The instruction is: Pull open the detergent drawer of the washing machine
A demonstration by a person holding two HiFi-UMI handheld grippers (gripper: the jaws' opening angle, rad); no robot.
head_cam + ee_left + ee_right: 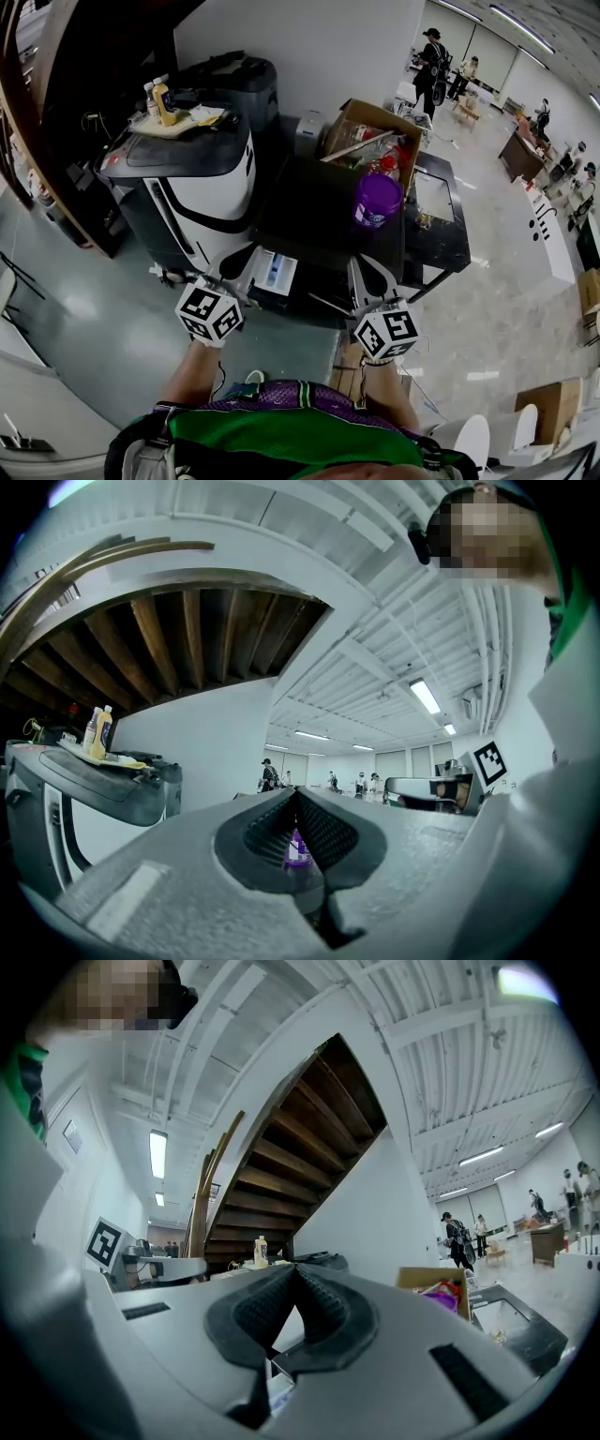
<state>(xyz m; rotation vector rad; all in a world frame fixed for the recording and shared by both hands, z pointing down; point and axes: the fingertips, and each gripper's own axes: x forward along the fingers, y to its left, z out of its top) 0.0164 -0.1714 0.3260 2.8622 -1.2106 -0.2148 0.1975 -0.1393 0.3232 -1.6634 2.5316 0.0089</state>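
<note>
Washing machine [314,225] in head view, stair underside [187,639] only in gripper views

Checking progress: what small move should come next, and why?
Probably just draw back: the white detergent drawer with a blue insert already seems to stick out of the black-topped washing machine, and the left hand-held gripper and right hand-held gripper are both shut on nothing.

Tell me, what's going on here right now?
A person stands at the dark washing machine with a tool in each hand, held close to the body. The left tool and right tool are both shut on nothing. A white drawer with a blue insert seems to stick out of the machine's front already.
</note>
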